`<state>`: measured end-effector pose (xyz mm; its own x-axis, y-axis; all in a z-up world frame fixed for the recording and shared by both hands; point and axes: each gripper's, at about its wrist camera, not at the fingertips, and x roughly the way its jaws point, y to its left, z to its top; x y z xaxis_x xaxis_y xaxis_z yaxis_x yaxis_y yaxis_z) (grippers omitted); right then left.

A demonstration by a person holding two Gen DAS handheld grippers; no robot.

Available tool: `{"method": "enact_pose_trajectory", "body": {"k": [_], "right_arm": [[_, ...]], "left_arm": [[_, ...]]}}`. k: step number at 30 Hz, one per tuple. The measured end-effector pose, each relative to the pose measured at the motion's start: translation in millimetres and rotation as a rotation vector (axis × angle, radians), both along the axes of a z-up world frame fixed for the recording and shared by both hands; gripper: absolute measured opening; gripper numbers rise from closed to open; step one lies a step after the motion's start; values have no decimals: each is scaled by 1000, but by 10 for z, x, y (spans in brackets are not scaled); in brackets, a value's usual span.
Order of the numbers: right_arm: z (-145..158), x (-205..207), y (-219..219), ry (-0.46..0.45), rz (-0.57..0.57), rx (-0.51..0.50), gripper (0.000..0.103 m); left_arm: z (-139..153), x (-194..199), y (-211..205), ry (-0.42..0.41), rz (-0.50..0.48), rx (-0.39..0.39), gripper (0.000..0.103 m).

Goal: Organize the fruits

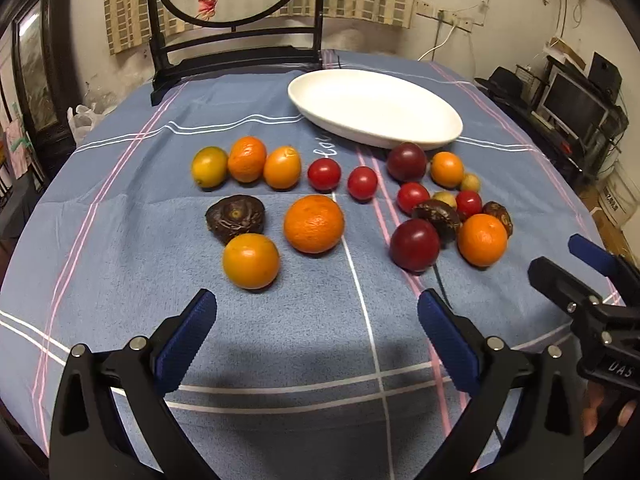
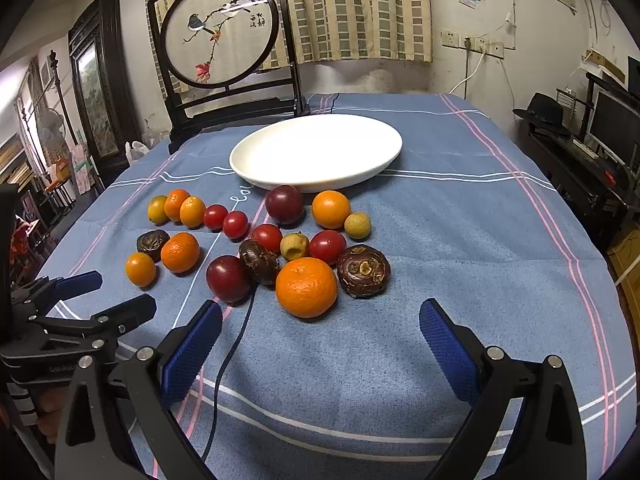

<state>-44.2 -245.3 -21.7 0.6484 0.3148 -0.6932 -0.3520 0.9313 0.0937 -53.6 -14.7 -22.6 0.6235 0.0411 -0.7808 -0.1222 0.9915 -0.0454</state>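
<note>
Blue terry cloth with pink and white stripes covers the table, and the fruit lies loose on it in front of an empty white plate. Left gripper is spread wide and holds nothing; right gripper is likewise spread and empty, both hovering short of the fruit. Nearest the right gripper sits a large orange, packed close against a dark plum, two brown wrinkled fruits and several cherry tomatoes. Risk, in my judgement: closing on any piece in this cluster would nudge its neighbours, and round fruit may roll across the cloth. The tomatoes appear soft and could split under a hard pinch. A dark cable runs on the cloth between the right gripper's fingers toward the plum and could snag a finger. The left group, including a mandarin and a smaller orange, is more widely spaced and allows easier entry. Open cloth lies to the right of the cluster; the table edges are well apart from the fruit. A framed screen stands behind the plate, limiting reach beyond it.
</note>
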Motion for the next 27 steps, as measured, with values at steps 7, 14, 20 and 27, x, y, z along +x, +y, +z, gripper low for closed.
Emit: {"method": "enact_pose_trajectory", "body": {"k": [7,14,20,27], "right_arm": [[-8,10,15,3,6,-7,100],[-16,11,19,-1,11,-22,100],[-52,22,-38,6,5,-7,100],[-110,26,-45,34,52,30,100]], "left_arm": [[9,-2,12,-12,-11,-10,99],[-13,23,32,-10,-31,-16,99],[-167,47,257,31,-10,-26,99],[-331,255,367,95,-22,-34,76]]}}
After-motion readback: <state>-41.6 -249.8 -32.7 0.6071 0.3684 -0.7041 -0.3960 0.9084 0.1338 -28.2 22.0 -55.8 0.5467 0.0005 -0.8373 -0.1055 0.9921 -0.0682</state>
